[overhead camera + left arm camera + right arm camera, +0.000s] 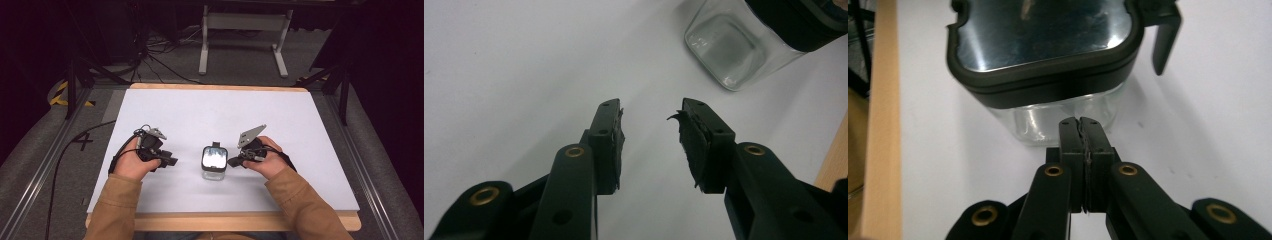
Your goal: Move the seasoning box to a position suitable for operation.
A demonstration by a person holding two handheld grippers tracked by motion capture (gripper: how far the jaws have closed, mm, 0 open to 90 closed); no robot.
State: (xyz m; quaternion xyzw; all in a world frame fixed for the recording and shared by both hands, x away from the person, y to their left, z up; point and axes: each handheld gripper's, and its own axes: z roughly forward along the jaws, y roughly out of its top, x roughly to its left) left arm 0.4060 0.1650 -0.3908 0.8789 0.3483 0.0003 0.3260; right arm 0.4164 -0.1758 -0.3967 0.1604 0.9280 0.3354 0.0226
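I have a square glass jar (214, 162) standing upright on the white surface (200, 115), roughly midway between the left and right edges and nearer the front edge than the back. Its dark-rimmed lid (1043, 45) with a shiny top is still seated on the jar, and a black latch (1164, 37) hangs down at one side of the rim. The jar looks empty through the glass.

My right gripper (239, 161) sits just beside the jar on its right. In the right gripper view its fingers (1071, 145) are pressed together with nothing between them, the tips aimed at the glass wall below the lid rim; I cannot tell whether they touch it.

My left gripper (167, 161) is near the jar on its left but clearly apart from it. Its fingers (608, 145) stand well spread and hold nothing, and the jar's lower corner (729, 50) lies ahead and off to one side of them in the left gripper view.

As I judge it, the work has barely begun: both grippers are brought up to the jar, but nothing is gripped and the lid is not off. What remains, I think, is to steady the glass with one gripper, work the latch or lid with the other, and lift it clear.
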